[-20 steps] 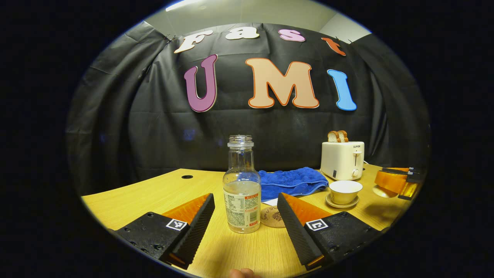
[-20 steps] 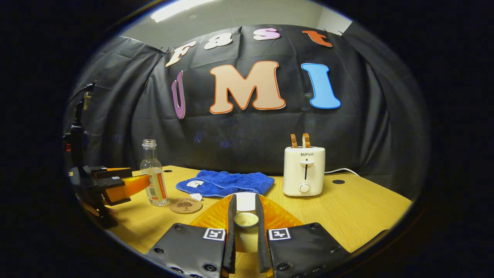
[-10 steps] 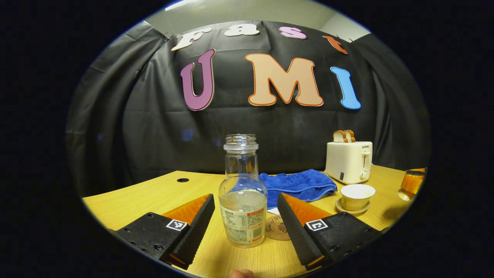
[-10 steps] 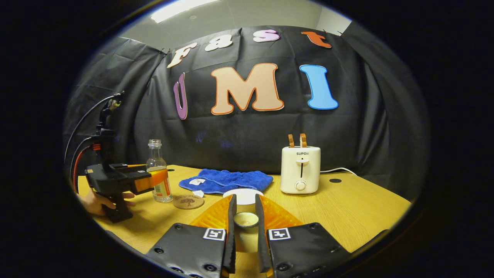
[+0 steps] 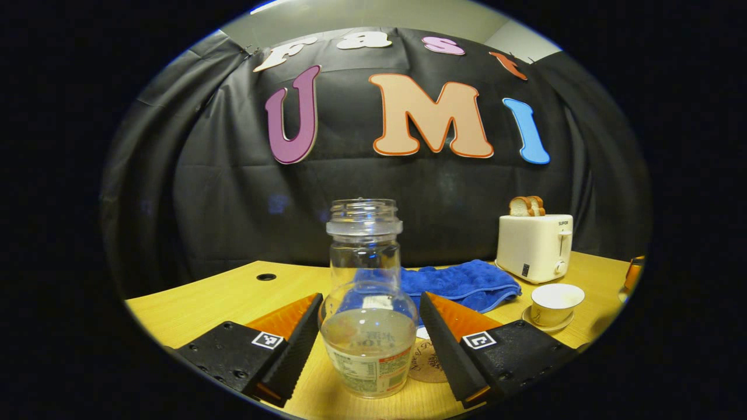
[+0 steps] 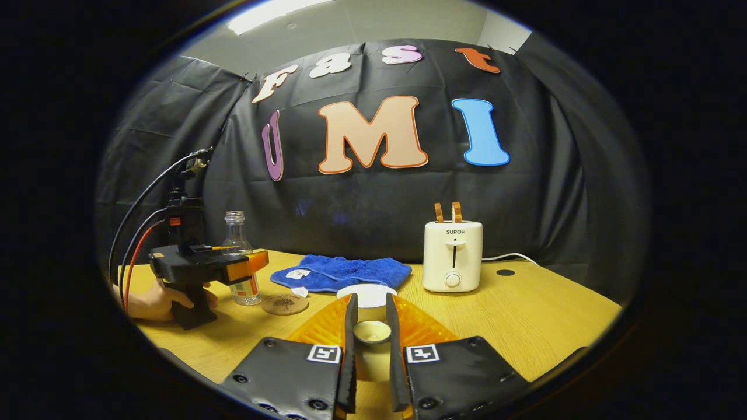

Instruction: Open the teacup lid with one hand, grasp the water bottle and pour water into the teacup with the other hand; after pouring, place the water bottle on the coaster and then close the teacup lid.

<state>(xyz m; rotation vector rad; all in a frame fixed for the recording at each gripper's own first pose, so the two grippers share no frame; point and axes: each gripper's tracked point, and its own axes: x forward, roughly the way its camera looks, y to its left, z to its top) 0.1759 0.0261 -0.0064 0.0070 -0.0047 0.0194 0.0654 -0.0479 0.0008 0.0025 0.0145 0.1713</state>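
The clear water bottle (image 5: 365, 326), uncapped and about a third full, stands on the table between the spread fingers of my open left gripper (image 5: 370, 301), not pressed by either. A round cork coaster (image 5: 425, 361) lies just right of it. The uncovered white teacup (image 5: 554, 303) sits on its saucer at the right. My right gripper (image 6: 370, 300) is shut on the knob of the teacup lid (image 6: 372, 331), held above the table. The right gripper view has the left gripper (image 6: 248, 265) around the bottle (image 6: 236, 256), a hand (image 6: 154, 297) on its handle, and the coaster (image 6: 284, 304).
A blue towel (image 5: 461, 280) lies behind the coaster. A cream toaster (image 5: 536, 245) with bread slices stands at the back right; its cord runs along the table (image 6: 525, 315). A small round hole (image 5: 266, 277) is in the tabletop at the left.
My left gripper has moved forward, so the bottle now stands between its fingers. The right gripper still holds the lid and has drifted a little away from the cup.
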